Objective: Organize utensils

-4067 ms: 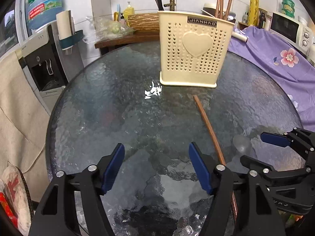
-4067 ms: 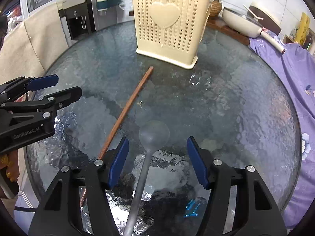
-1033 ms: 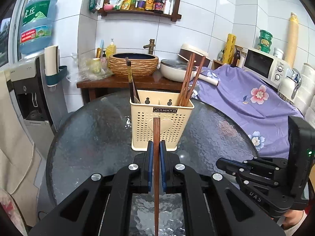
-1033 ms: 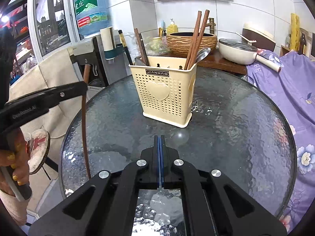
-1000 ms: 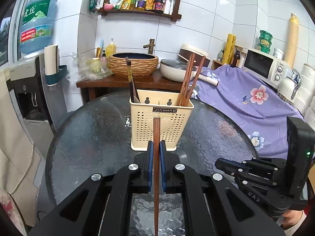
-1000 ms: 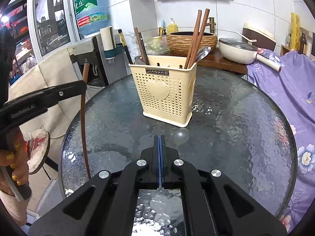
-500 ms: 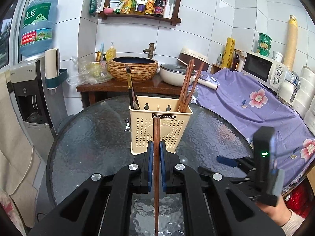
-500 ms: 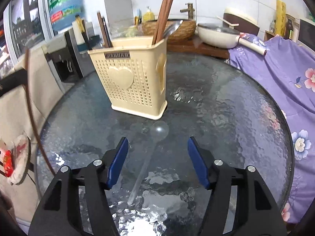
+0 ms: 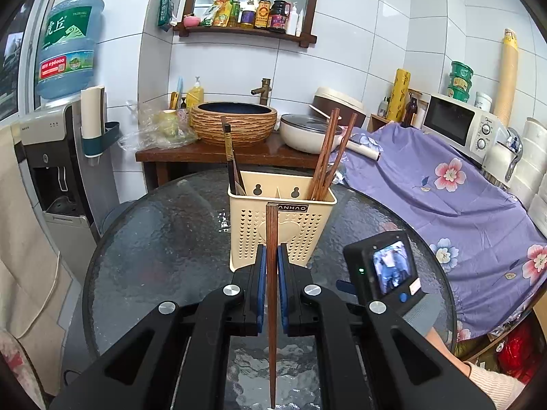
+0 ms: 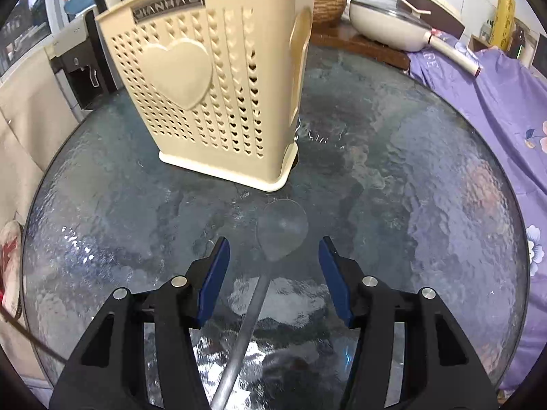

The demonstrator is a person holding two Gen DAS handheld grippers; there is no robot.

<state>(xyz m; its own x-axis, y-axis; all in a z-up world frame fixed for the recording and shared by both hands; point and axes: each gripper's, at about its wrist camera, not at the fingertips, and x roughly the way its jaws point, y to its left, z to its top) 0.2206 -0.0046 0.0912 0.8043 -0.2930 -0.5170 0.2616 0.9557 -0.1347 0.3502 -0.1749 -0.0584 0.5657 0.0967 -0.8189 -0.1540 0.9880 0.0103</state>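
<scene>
Utensils are partly sorted already, as far as we can judge. The cream holder stands on the glass table at about twelve o'clock from our left gripper, and it already carries a cluster of brown chopsticks in its right compartment and a dark-handled piece in its left one; what that dark piece is, we cannot tell.

Two items look to be left. One is the chopstick that our left gripper has clamped between its blue pads, held upright above the table with its top end reaching the holder's label in that view. It is not yet in any compartment. The other is the spoon, lying flat on the glass just in front of the holder's near corner, bowl toward twelve o'clock and handle running back toward six. Our right gripper is spread wide, one finger at nine o'clock of the spoon's neck and one at three o'clock, neither touching it so far as we can see.

So we reckon the job is past halfway: the chopstick wants dropping in beside its fellows, and the spoon wants picking up and placing. The thin, flat handle on slick glass may be awkward to pinch.
</scene>
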